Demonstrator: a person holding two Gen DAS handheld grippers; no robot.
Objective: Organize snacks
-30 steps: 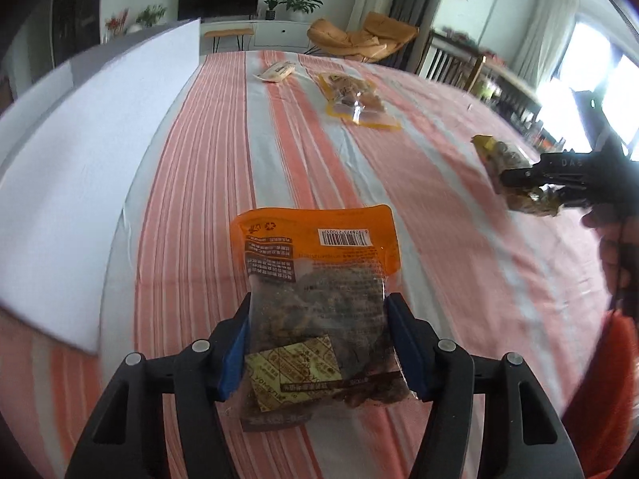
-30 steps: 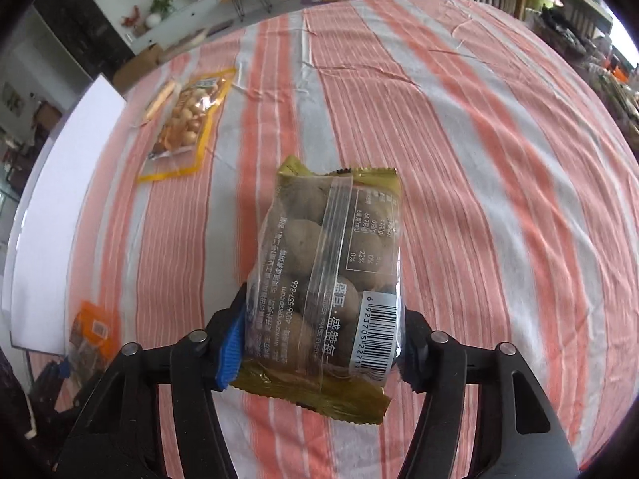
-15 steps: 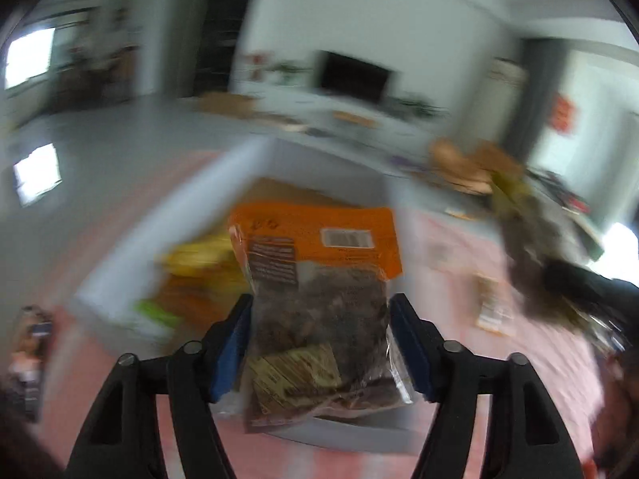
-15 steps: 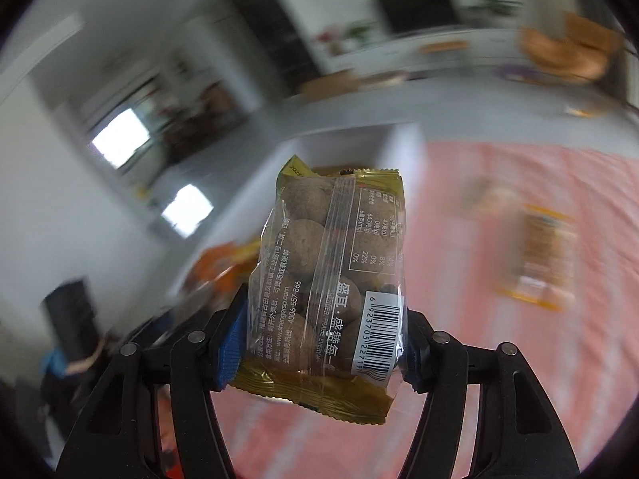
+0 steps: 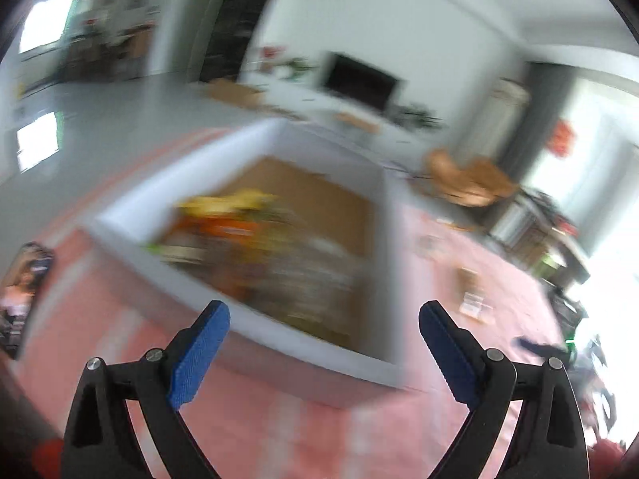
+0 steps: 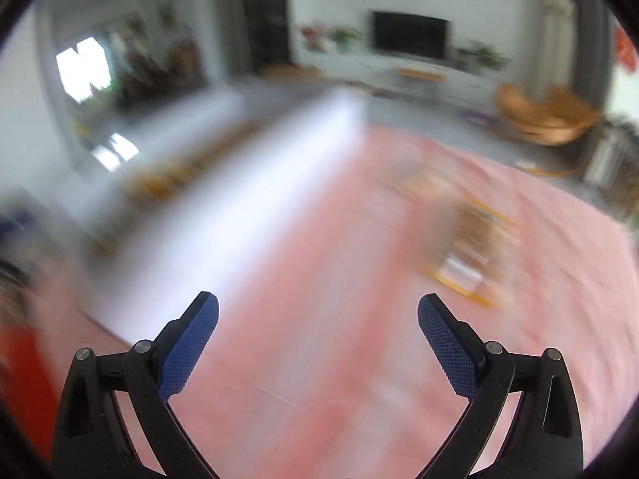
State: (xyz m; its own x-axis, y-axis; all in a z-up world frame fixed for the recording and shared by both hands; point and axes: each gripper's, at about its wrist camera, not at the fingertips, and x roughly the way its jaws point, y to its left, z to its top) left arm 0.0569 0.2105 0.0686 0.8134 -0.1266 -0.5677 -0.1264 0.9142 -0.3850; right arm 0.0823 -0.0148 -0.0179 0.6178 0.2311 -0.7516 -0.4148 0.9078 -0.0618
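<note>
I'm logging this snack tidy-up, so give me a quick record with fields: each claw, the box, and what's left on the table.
left claw: open, nothing between the jaws, which have just been opening
right claw: open, empty, jaws just opened
white box: on the striped tablecloth, blurred snack packets inside
left out: a yellow-edged packet on the cloth, blurred

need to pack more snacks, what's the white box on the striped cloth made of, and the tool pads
White open-topped box: likely foam board, going by thick matt white walls; brown floor looks like cardboard, though blur leaves it open. Blue tool pads: probably rubbery plastic, with a fine ridged, matt texture.
</note>
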